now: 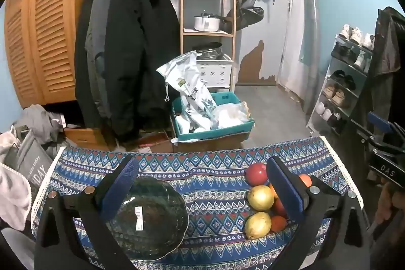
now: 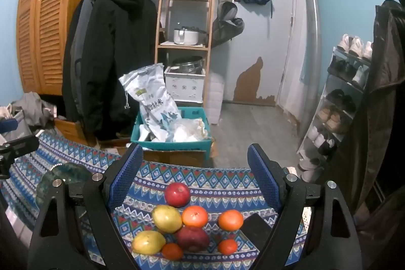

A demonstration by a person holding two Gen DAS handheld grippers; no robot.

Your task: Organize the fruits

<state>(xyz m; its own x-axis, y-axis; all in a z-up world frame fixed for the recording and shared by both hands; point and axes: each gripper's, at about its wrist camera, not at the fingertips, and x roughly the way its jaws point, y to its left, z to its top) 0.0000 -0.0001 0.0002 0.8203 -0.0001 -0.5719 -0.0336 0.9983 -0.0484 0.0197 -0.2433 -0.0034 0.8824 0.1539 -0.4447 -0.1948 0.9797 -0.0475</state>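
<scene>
Both claws released — left claw point(image 1: 202, 184) over green plate point(image 1: 149, 216), right claw point(image 2: 195, 179) over clustered fruits point(image 2: 186, 222).

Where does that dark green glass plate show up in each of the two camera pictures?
Left wrist view: the green plate fills the lower left, on the patterned cloth, partly behind the left finger of the open left gripper.
Right wrist view: only its edge shows at the far left, beyond the open right gripper.
Shared landmark: the red apple, farthest of the fruit pile.
</scene>
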